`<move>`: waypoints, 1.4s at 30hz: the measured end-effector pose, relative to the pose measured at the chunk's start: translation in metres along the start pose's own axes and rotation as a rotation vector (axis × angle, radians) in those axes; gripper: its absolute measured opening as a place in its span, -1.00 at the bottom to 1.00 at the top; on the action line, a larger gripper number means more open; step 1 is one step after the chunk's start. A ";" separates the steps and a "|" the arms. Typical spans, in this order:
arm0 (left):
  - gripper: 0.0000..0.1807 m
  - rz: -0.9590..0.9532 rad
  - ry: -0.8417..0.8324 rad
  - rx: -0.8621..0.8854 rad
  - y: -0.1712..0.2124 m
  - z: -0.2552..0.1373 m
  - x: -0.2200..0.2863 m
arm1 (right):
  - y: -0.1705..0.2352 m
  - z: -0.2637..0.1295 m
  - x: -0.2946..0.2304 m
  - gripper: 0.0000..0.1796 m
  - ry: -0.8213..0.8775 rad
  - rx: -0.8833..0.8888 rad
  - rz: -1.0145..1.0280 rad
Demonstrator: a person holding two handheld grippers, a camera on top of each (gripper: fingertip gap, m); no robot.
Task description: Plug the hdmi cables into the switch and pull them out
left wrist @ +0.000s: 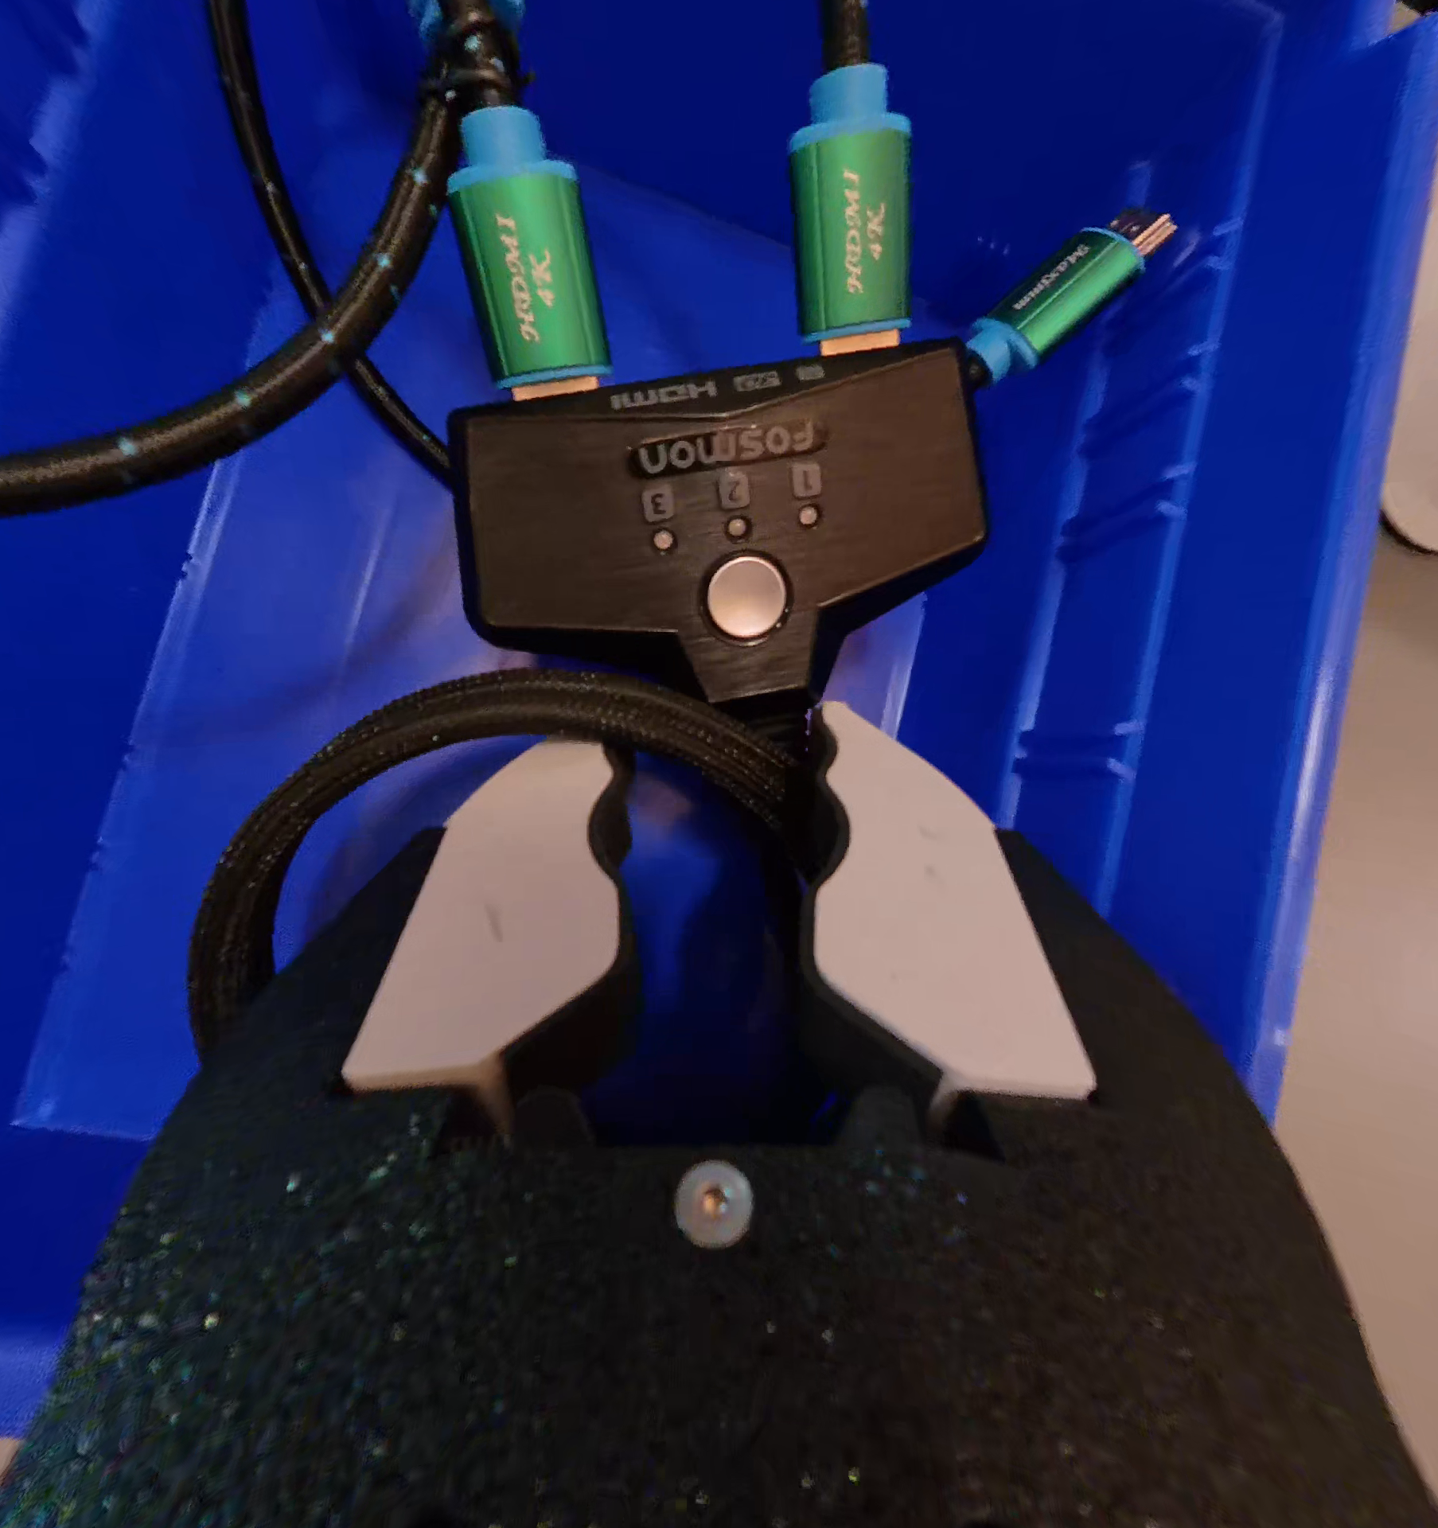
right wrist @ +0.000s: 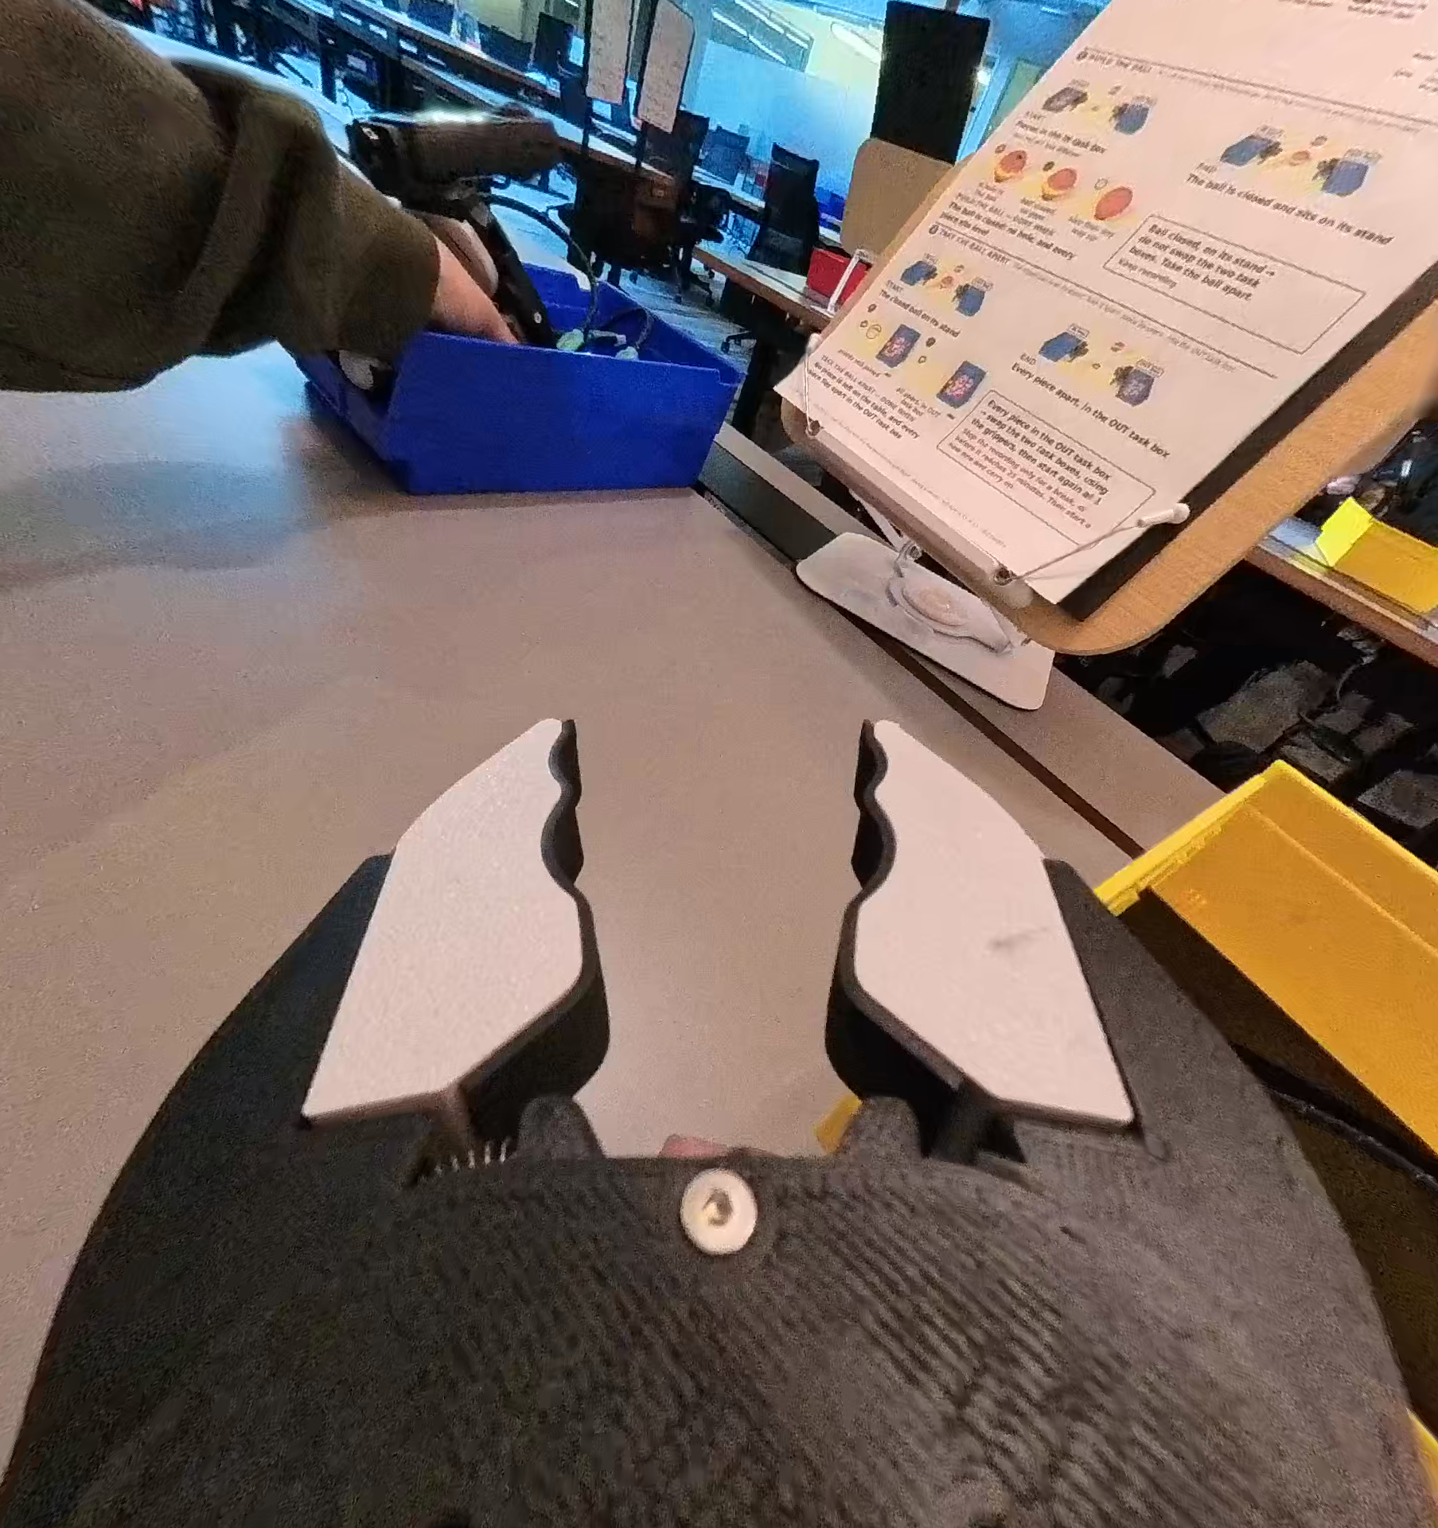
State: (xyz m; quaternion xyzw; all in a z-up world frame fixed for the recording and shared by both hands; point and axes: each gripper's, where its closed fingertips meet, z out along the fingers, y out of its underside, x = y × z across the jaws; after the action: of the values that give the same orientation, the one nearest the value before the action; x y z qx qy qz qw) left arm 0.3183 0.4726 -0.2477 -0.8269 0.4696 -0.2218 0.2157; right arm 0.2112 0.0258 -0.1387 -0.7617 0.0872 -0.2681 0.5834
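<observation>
Left tool [left wrist: 719,736] pinches the braided tail cable [left wrist: 484,711] just below the black switch [left wrist: 723,504] inside the blue bin [left wrist: 1178,496]; two green plugs [left wrist: 529,285] sit in the switch's far edge, a third [left wrist: 1062,289] lies loose to its right. Right tool [right wrist: 715,794] gapes empty above the tabletop [right wrist: 285,661].

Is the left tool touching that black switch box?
Touching. In the left wrist view, the left tool pinches the switch's narrow tail and cable.

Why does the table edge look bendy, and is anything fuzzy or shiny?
Right wrist view: the wide lens curves the table edge; the sleeve and far room look blurred. Left wrist view: the switch looks sharp, its round button catches glare, and the blue bin walls smear toward the edges.
</observation>
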 end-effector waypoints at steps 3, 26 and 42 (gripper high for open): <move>-0.66 0.054 -0.001 0.007 0.000 -0.001 0.005 | 0.000 0.000 -0.001 -0.28 0.000 -0.010 -0.013; -0.76 0.602 0.246 0.662 -0.029 -0.210 0.037 | -0.017 -0.001 -0.009 -0.30 0.001 0.026 -0.060; -0.75 1.130 0.907 0.317 0.152 -0.289 0.162 | -0.109 -0.011 -0.063 -0.33 0.258 0.235 -0.684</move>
State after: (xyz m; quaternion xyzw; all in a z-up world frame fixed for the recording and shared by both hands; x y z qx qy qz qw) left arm 0.1250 0.2179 -0.0738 -0.2452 0.8288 -0.4621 0.1986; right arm 0.1330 0.0776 -0.0541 -0.6345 -0.1305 -0.5492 0.5279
